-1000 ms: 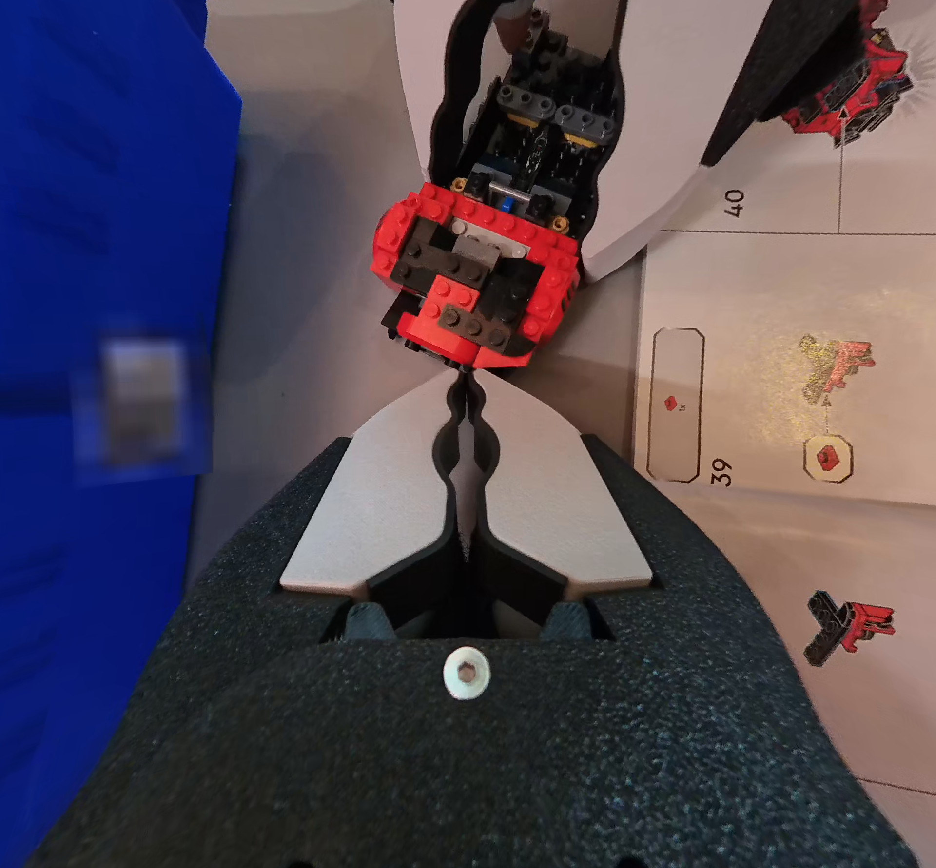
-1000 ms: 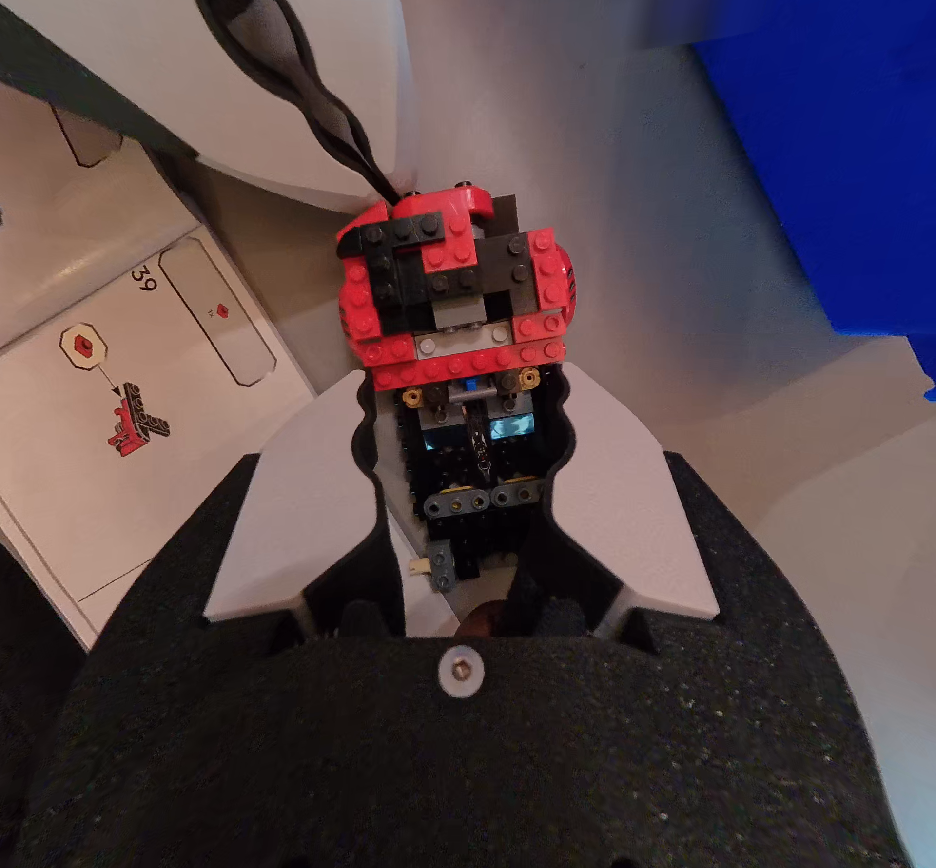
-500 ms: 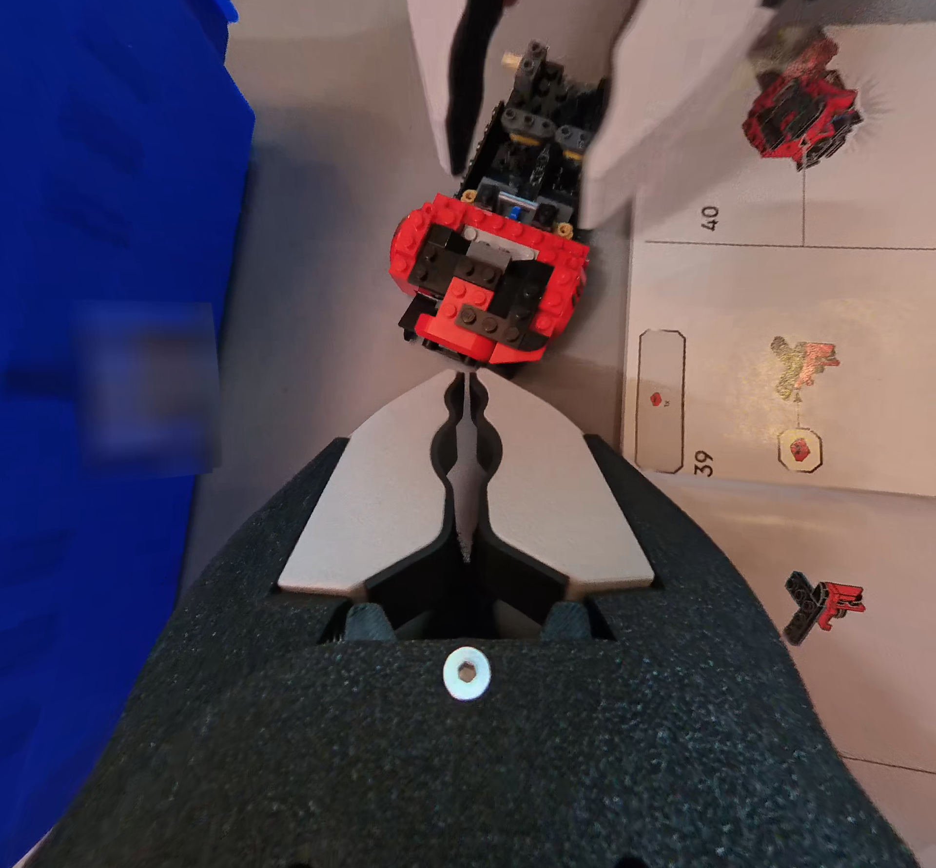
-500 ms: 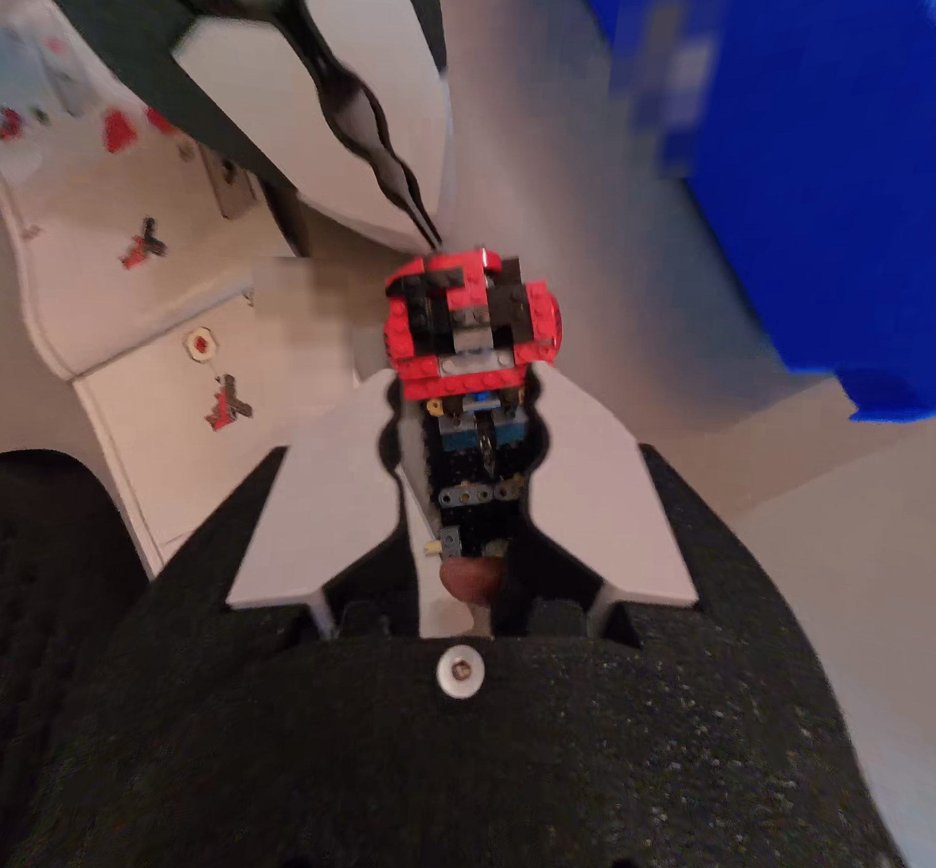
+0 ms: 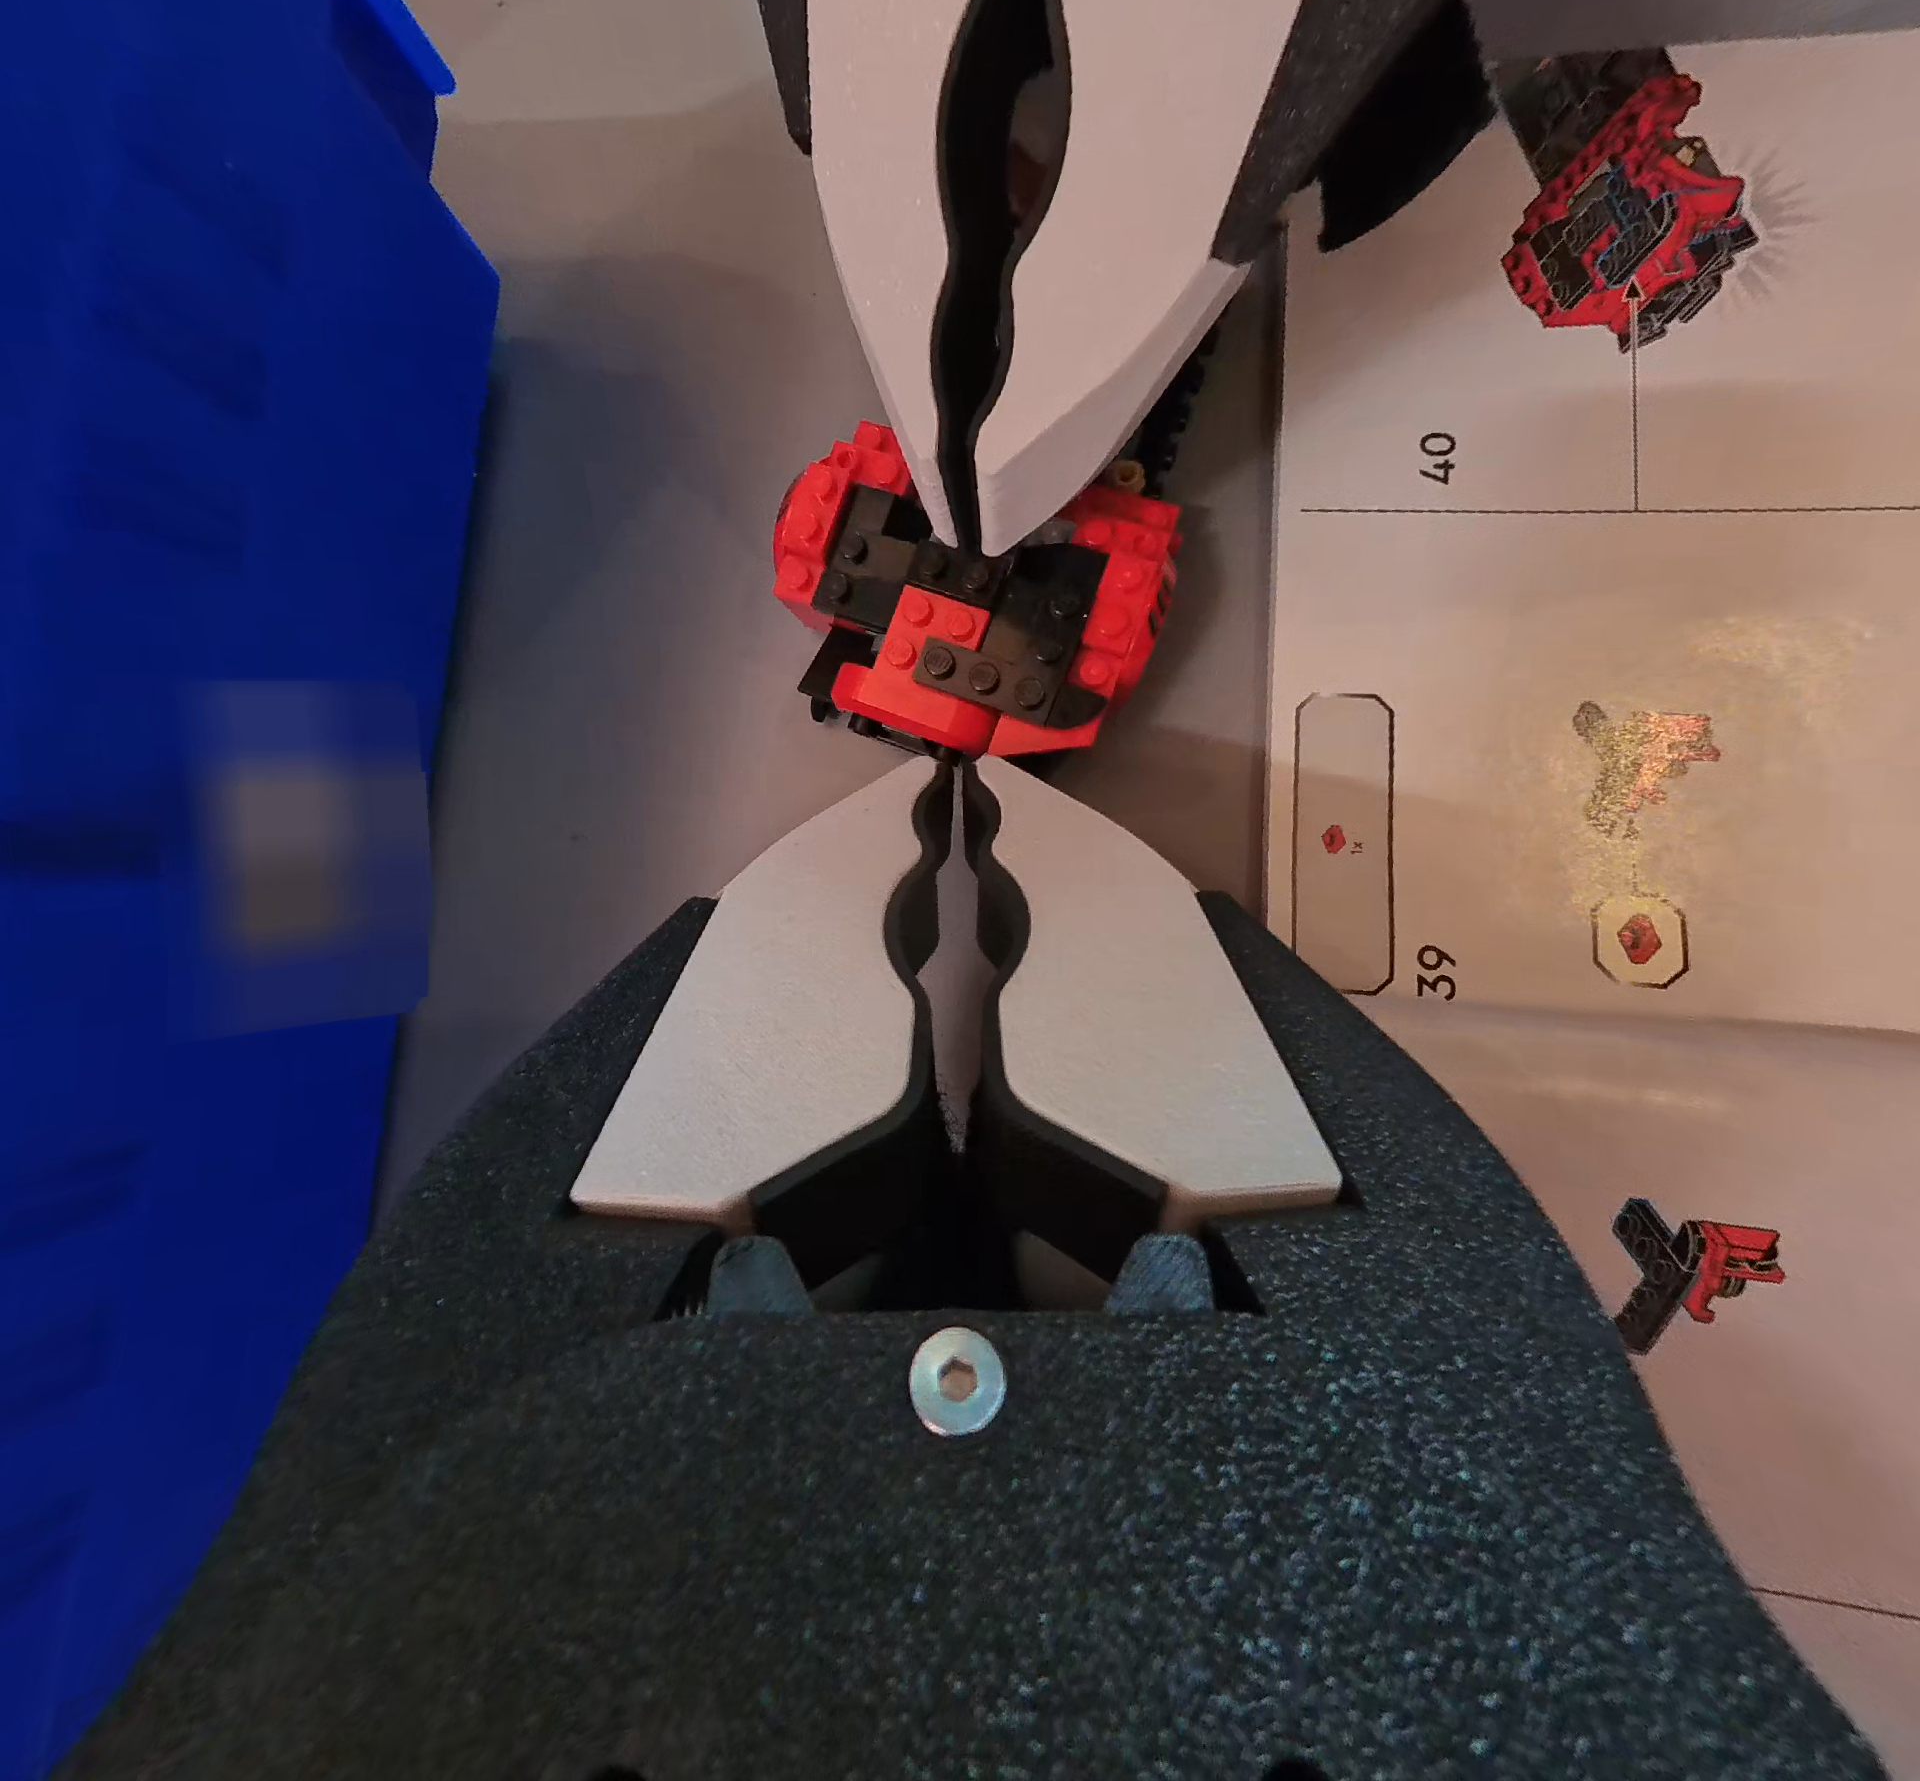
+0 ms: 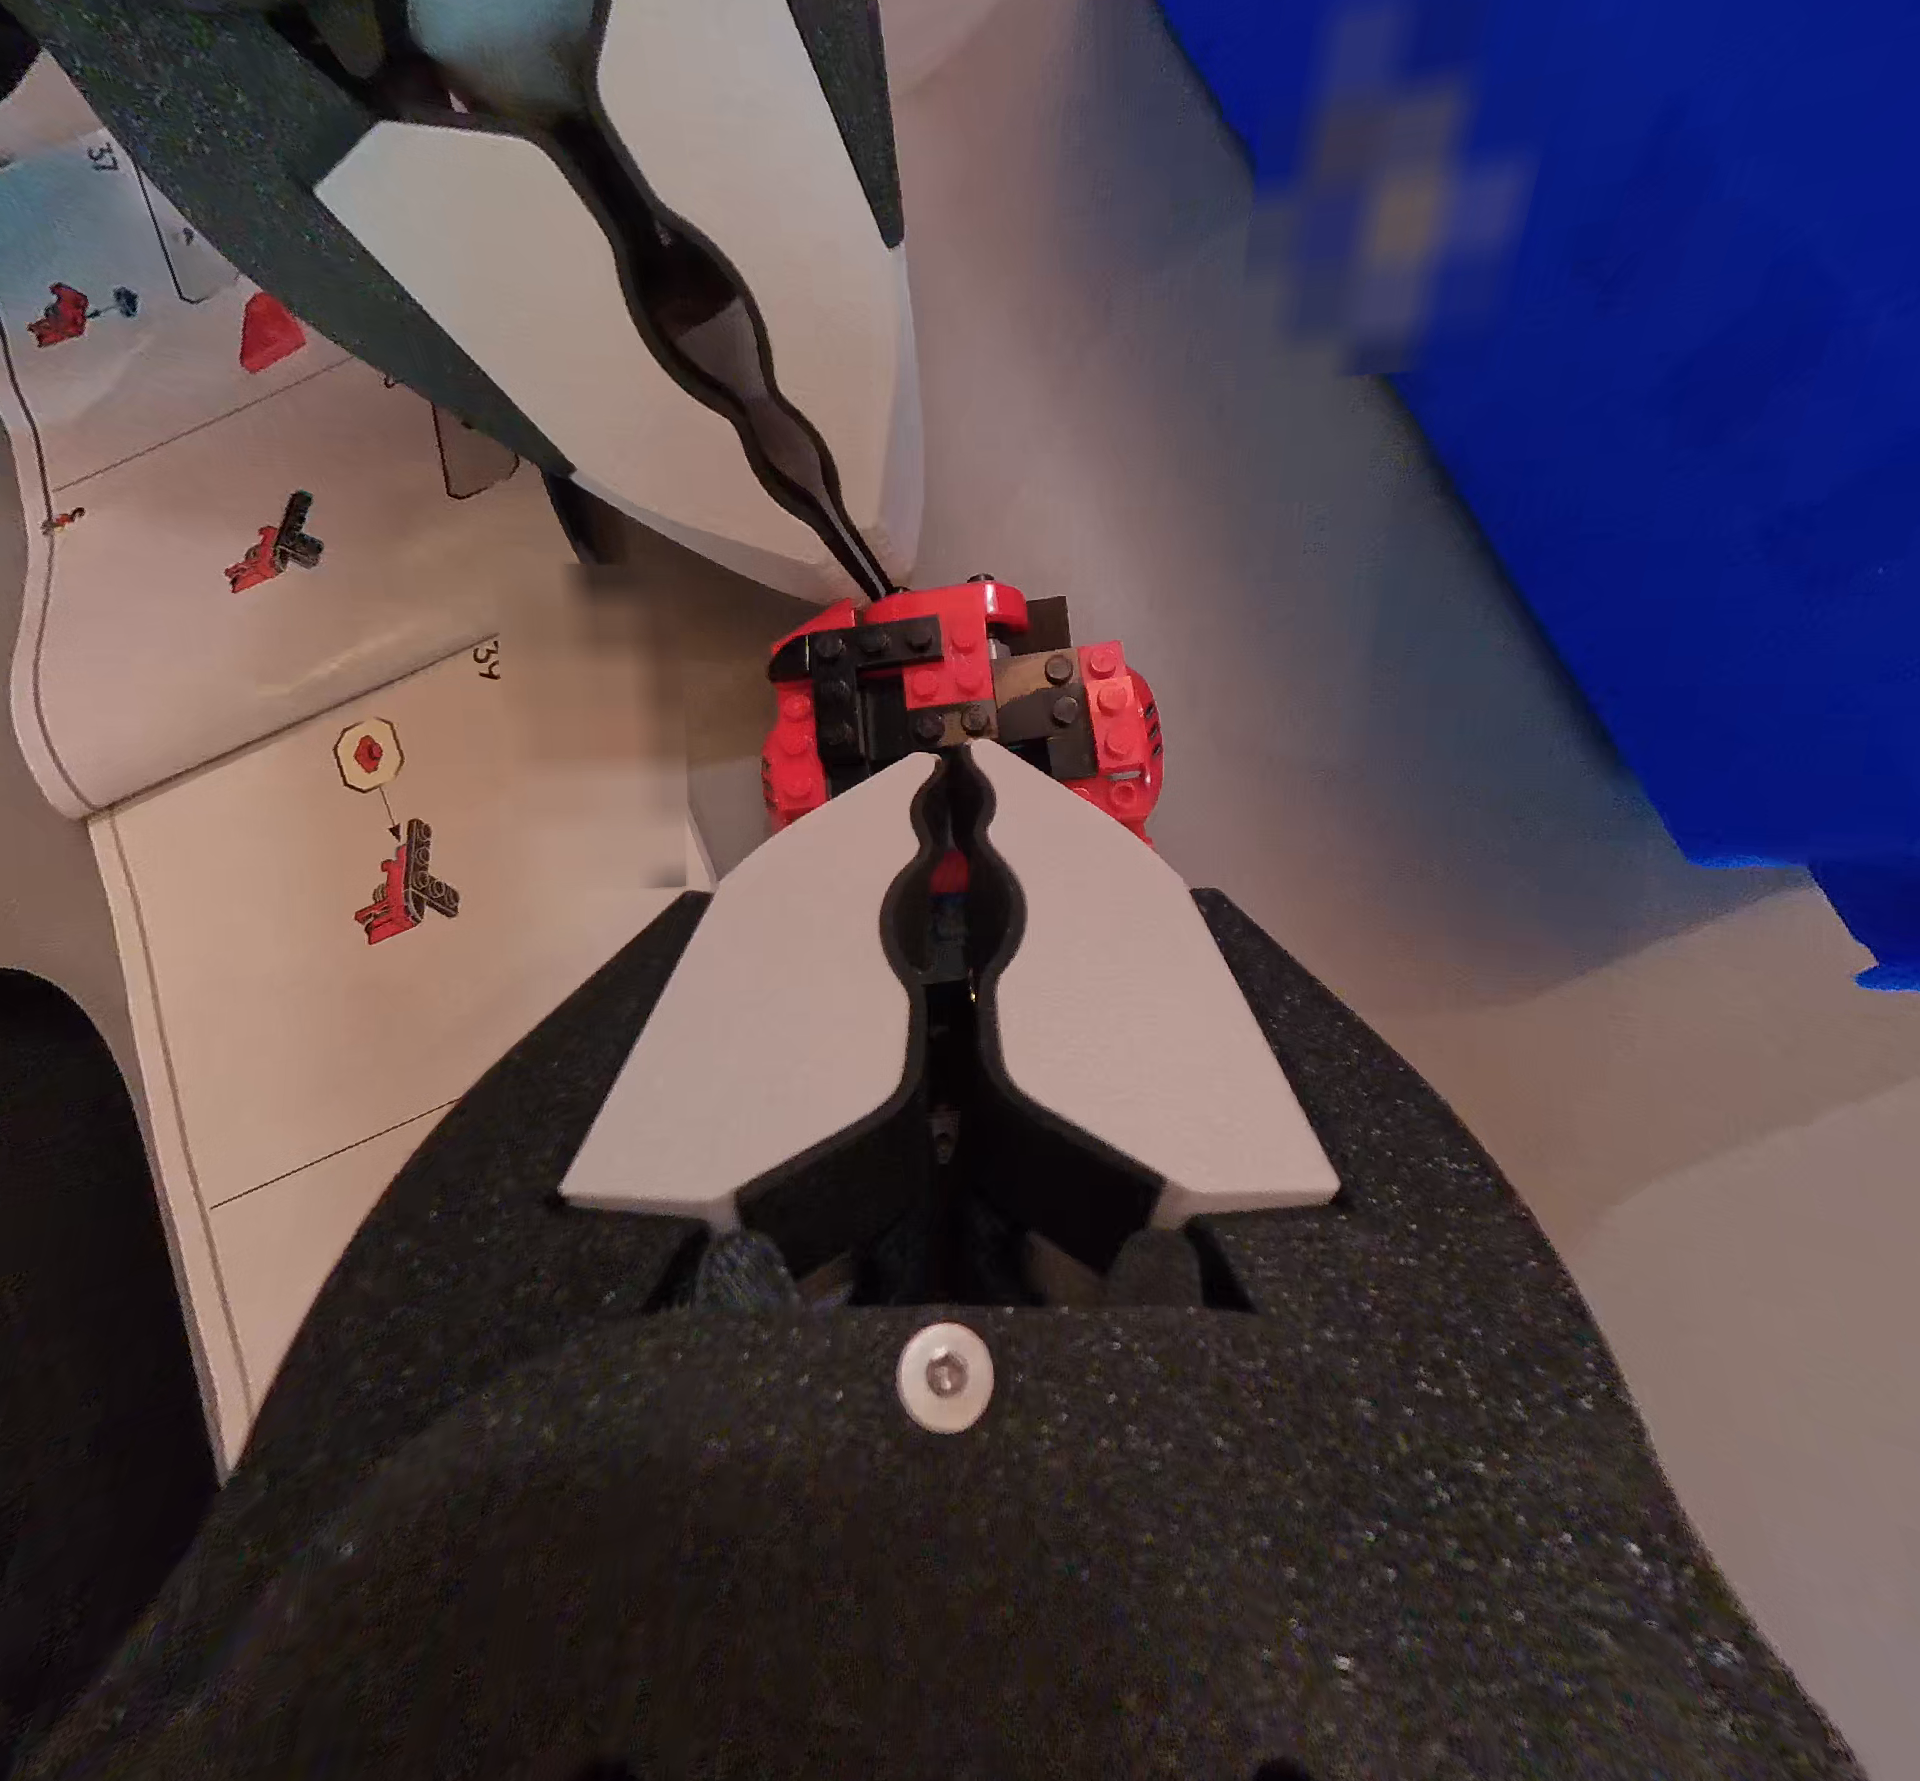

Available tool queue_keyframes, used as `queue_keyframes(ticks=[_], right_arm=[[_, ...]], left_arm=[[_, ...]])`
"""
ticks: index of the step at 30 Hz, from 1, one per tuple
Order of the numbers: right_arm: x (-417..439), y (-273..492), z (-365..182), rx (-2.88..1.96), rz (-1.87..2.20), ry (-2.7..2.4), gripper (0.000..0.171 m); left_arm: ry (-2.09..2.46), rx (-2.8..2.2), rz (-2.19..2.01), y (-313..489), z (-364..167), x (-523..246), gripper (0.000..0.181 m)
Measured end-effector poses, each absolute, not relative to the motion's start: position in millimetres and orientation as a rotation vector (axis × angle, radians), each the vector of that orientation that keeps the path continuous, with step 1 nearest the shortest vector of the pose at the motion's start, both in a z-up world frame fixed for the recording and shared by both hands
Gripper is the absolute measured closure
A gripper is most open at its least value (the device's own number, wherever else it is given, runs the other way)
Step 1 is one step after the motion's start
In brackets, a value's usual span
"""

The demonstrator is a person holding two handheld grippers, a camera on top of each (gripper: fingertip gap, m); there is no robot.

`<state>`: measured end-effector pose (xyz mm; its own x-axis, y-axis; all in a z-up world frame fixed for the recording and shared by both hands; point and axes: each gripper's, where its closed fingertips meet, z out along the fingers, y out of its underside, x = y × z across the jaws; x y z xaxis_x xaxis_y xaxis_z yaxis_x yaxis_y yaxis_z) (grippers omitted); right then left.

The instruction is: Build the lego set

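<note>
Both claws are pinched together, tips meeting the red-and-black lego model from opposite ends: left claw, right claw (blue bin alongside).

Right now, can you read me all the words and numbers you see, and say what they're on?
I don't read writing out; here is where it sits.
Instruction booklet: printed step numbers beside the build pictures.
Booklet's outlined parts box: a tiny count mark.
Lego model, blue bin: no writing visible.
</note>
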<state>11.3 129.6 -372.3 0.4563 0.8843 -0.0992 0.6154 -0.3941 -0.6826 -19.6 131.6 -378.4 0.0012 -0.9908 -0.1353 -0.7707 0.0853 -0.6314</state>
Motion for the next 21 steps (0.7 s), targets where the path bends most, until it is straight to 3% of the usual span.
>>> queue_keyframes(ticks=[21], right_arm=[[12.1,128.1,-373.7,-2.24,0.449,-1.259,0.171]], left_arm=[[1.876,-1.701,-0.354,132.7,-380.1,-19.7,0.181]])
